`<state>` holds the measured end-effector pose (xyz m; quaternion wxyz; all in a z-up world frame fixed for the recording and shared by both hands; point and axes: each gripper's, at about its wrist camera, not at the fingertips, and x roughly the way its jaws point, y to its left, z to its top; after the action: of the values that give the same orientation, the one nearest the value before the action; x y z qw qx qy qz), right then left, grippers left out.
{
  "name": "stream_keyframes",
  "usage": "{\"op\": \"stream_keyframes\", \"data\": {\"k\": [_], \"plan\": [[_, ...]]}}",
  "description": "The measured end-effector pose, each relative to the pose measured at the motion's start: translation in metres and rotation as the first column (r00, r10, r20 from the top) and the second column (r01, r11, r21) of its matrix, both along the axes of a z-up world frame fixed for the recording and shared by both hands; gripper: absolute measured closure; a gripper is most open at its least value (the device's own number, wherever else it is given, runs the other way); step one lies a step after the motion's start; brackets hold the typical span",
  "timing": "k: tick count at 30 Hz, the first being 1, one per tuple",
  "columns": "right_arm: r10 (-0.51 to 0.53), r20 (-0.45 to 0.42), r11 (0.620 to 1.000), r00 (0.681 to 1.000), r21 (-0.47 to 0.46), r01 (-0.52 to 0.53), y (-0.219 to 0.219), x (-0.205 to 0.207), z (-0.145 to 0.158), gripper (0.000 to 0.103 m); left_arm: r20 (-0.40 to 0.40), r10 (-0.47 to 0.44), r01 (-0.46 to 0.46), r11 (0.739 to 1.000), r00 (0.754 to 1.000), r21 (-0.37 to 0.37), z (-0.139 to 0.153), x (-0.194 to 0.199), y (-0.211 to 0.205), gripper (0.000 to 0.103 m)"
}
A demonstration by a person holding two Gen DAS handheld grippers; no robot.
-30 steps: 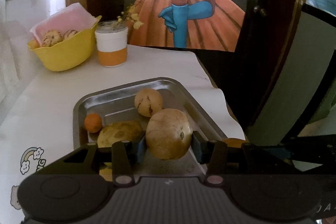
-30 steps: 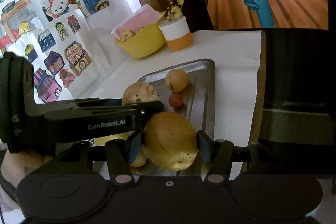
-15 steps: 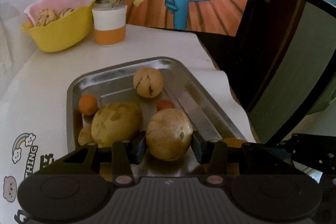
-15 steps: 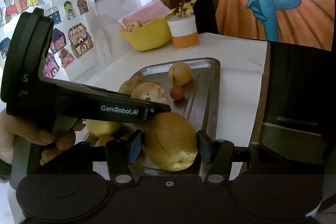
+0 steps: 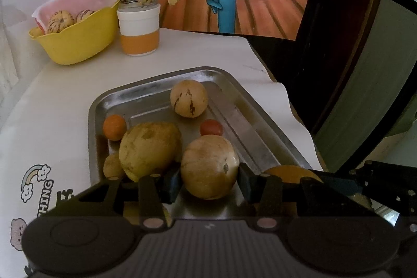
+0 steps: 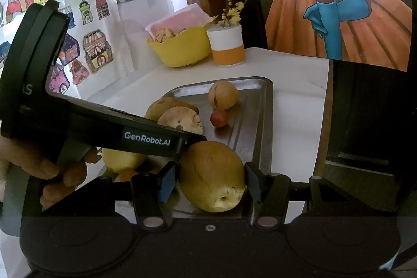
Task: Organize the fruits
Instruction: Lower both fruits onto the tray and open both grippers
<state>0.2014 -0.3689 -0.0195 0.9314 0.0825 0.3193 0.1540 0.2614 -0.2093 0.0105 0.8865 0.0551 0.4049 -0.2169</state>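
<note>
My left gripper (image 5: pixel 209 181) is shut on a round tan fruit (image 5: pixel 209 170), low over the near part of the steel tray (image 5: pixel 156 80). In the tray lie a streaked round fruit (image 5: pixel 189 98), a big yellow-brown fruit (image 5: pixel 149 147), a small orange one (image 5: pixel 114 127) and a small red one (image 5: pixel 211 128). My right gripper (image 6: pixel 211 180) is shut on a yellow pear-shaped fruit (image 6: pixel 212 175) over the tray's near right corner (image 6: pixel 263 121). The left gripper's body (image 6: pixel 148 137) crosses the right wrist view with its tan fruit (image 6: pixel 182 120).
A yellow bowl (image 5: pixel 78 41) with striped fruits and a pink cloth stands at the back left, next to an orange-and-white cup (image 5: pixel 139 28) with flower twigs. The table edge (image 5: pixel 281 106) drops off on the right. A hand (image 6: pixel 62 173) grips the left handle.
Both grippers kept their fruit. The left one drew back towards the tray's near end, so the big yellow-brown fruit now shows fully. The right one edged closer to the tray.
</note>
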Motion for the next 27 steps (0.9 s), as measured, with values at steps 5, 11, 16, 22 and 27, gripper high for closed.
{"op": "stream_keyframes", "data": {"k": [5, 11, 16, 22, 27], "plan": [[-0.013, 0.004, 1.000, 1.000, 0.012, 0.013, 0.000, 0.000, -0.001, 0.045, 0.002, 0.000, 0.000, 1.000, 1.000, 0.003, 0.000, -0.001, 0.000, 0.053], [-0.033, 0.024, 0.999, 0.999, 0.028, 0.033, -0.003, -0.002, -0.002, 0.043, 0.004, -0.005, 0.005, 1.000, 1.000, 0.005, 0.001, -0.002, 0.000, 0.050], [-0.046, 0.047, 0.998, 0.998, 0.038, 0.045, -0.003, -0.004, 0.000, 0.037, 0.023, 0.011, -0.011, 1.000, 1.000, -0.009, 0.006, -0.006, 0.004, 0.029], [-0.061, 0.063, 0.997, 0.996, 0.055, 0.058, -0.001, -0.008, 0.000, 0.033, 0.054, 0.011, -0.011, 1.000, 0.998, -0.018, 0.012, -0.014, 0.009, 0.019], [-0.076, 0.087, 0.996, 0.993, 0.047, 0.072, 0.002, -0.013, 0.000, 0.026, 0.090, 0.004, 0.000, 0.999, 0.996, -0.047, 0.020, -0.027, 0.012, 0.012]]}}
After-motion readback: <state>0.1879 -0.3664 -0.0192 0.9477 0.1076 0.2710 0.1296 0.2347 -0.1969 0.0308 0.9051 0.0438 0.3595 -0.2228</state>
